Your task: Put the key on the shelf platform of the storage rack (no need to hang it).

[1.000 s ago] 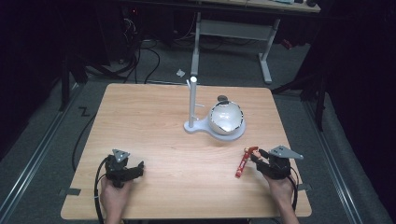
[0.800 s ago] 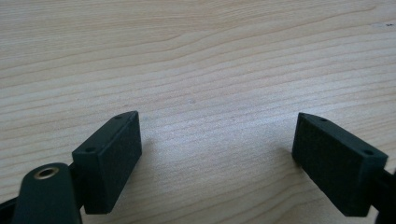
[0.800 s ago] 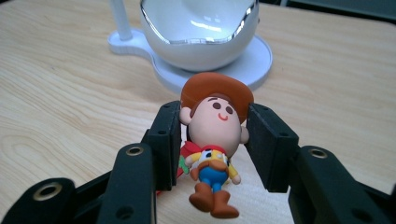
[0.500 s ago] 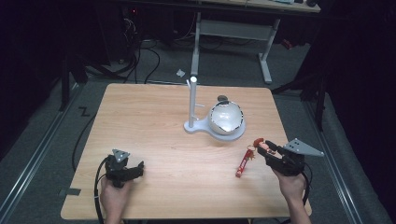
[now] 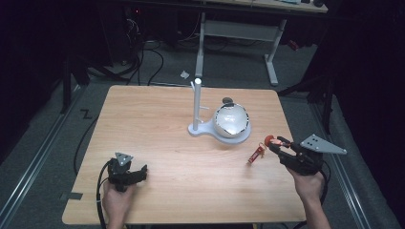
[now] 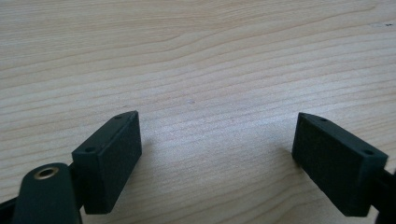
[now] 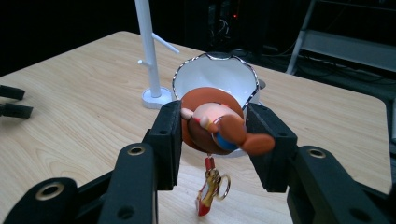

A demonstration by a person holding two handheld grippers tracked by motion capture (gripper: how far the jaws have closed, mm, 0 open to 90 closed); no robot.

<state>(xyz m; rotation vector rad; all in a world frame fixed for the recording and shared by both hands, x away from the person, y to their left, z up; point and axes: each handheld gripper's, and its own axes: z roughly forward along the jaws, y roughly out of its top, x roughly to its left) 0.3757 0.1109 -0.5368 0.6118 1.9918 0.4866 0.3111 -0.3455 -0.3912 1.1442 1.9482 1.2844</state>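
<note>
Since a second ago your right gripper point(image 5: 276, 142) has lifted the keychain figure point(image 7: 215, 123) off the table and swung outward toward the right edge; your left gripper point(image 5: 138, 172) has not moved. Surface: pale wood-grain table point(image 5: 157, 119), matte, in a dark room with grey floor, loose black cables and a white-legged desk point(image 5: 239, 28) behind. Right jaws are clamped on the figure's round brown head, one pad on each side; a red strap and small ring point(image 7: 224, 181) dangle below it, the strap's lower end near or on the tabletop in the high view. Left jaws stand wide apart, nothing between them, low over bare wood at the near left. High view places the figure well right of the bowl point(image 5: 232, 120), which sits on the flat base of a white stand point(image 5: 196, 107) at table centre. Right gripper view adds what the high view cannot: the bowl's wavy silver-edged rim, glossy white inside, and the stand's thin side peg. Left gripper view gives only close wood grain and the black, blocky pads with screw holes.
</note>
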